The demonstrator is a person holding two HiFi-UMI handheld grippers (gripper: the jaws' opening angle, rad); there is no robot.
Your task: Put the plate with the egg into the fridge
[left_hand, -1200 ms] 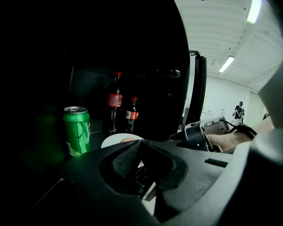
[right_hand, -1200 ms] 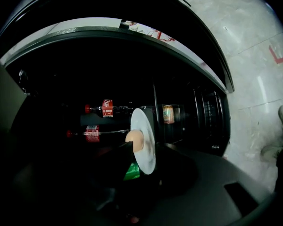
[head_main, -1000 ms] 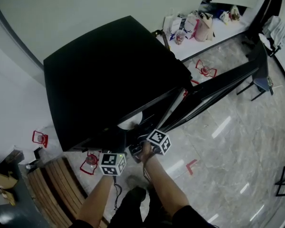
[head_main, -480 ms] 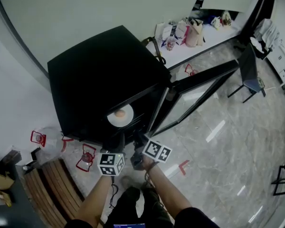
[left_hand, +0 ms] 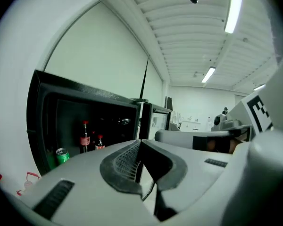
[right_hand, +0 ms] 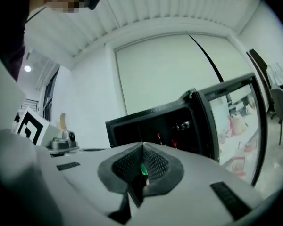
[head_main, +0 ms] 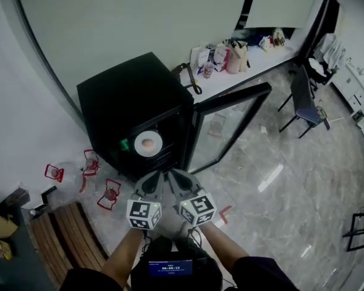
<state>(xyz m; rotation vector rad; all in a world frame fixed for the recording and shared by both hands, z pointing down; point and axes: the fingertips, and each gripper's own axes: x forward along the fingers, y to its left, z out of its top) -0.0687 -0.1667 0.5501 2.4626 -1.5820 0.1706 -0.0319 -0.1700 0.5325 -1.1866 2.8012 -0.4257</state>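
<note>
Looking down from the head view, I see the round white plate [head_main: 139, 149] with the pale egg [head_main: 148, 142] on it. It already sits on a shelf inside the black box-shaped fridge [head_main: 133, 96]. A small green can [head_main: 125, 144] stands just beside it at 9 o'clock.

Both tongs are outside the fridge, well apart from the plate. The plate lies at 12 o'clock from the left tongs [head_main: 151, 176] and at about 11 o'clock from the right tongs [head_main: 175, 176], so the left hand is a bit nearer to it. The left tongs [left_hand: 139, 145] are closed and hold nothing. The right tongs [right_hand: 142, 147] have just been closing and are now closed too, with nothing held.

The glass fridge door [head_main: 227, 123] stands wide open. It lies at about 1 o'clock from the right tongs, and its long top edge runs out toward 2 o'clock. I think the door needs a push next, and the right hand is nearer to it.

The plate is round, so it has no long side. I cannot find the plate in either gripper view, because the fridge is dark inside. A tiny green spot shows in the gap under the right pads; I cannot tell what it is.
</note>
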